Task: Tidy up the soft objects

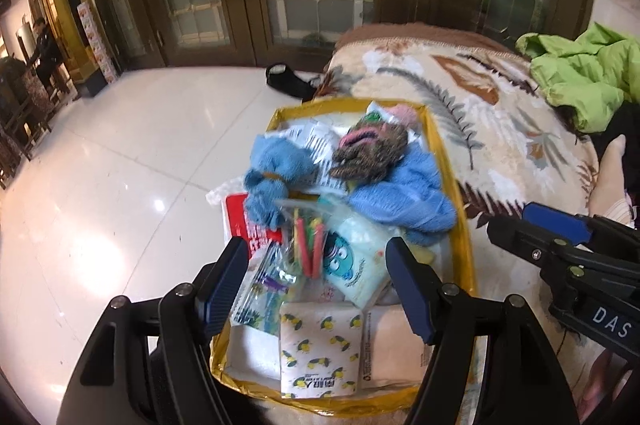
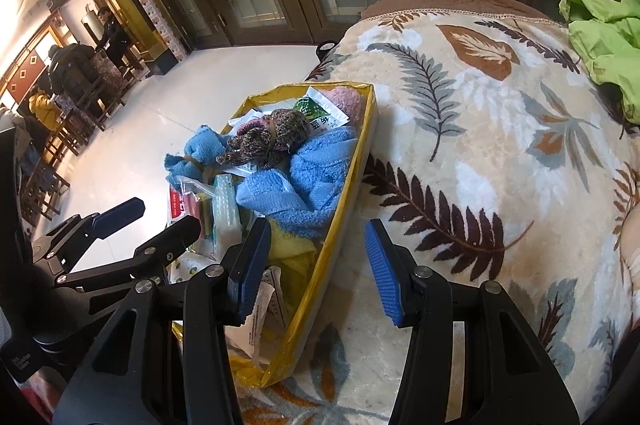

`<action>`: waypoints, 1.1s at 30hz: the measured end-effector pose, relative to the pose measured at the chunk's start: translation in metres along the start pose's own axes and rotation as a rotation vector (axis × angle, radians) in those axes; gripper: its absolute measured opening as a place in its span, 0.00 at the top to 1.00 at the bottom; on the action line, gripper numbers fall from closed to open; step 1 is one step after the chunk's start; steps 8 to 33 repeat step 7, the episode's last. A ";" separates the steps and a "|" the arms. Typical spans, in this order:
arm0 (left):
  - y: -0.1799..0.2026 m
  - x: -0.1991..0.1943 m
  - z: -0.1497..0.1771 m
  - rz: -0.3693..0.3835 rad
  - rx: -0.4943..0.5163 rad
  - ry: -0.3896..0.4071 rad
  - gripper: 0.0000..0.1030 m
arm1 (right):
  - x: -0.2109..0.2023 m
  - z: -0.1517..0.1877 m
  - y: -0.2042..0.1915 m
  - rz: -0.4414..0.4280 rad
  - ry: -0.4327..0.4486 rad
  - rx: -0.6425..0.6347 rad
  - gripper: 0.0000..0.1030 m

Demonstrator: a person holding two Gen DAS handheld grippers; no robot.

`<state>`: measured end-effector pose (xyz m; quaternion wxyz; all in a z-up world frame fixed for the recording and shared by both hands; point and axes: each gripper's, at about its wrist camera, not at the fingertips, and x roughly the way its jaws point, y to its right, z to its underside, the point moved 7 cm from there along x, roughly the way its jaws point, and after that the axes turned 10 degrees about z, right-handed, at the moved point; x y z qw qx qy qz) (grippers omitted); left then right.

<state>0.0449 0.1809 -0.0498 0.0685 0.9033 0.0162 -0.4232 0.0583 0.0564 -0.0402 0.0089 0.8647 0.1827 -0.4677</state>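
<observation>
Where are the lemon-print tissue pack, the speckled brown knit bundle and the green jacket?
lemon-print tissue pack (image 1: 318, 353), left wrist view, middle of its face
speckled brown knit bundle (image 1: 370, 155), left wrist view, its centre
green jacket (image 1: 588, 73), left wrist view, main fold

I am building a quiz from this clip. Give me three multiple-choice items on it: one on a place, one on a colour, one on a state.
1. Where does the yellow-rimmed box stand?
A. on the tiled floor
B. on the leaf-patterned blanket
C. on a chair

2. What colour is the jacket at the blanket's far right?
A. bright green
B. red
C. black

3. How is the left gripper?
A. shut on the blue towel
B. shut on the lemon-print tissue pack
C. open, holding nothing

Answers:
1 B, the blanket shows under and beside the box.
2 A, it is vivid green in both views.
3 C, its fingers stand apart over the box.
</observation>
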 end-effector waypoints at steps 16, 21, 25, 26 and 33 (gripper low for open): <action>0.035 -0.011 -0.005 0.036 0.056 0.012 0.30 | -0.018 0.004 0.026 0.005 0.014 0.055 0.52; 0.035 -0.011 -0.005 0.036 0.056 0.012 0.30 | -0.018 0.004 0.026 0.005 0.014 0.055 0.52; 0.035 -0.011 -0.005 0.036 0.056 0.012 0.30 | -0.018 0.004 0.026 0.005 0.014 0.055 0.52; 0.035 -0.011 -0.005 0.036 0.056 0.012 0.30 | -0.018 0.004 0.026 0.005 0.014 0.055 0.52; 0.035 -0.011 -0.005 0.036 0.056 0.012 0.30 | -0.018 0.004 0.026 0.005 0.014 0.055 0.52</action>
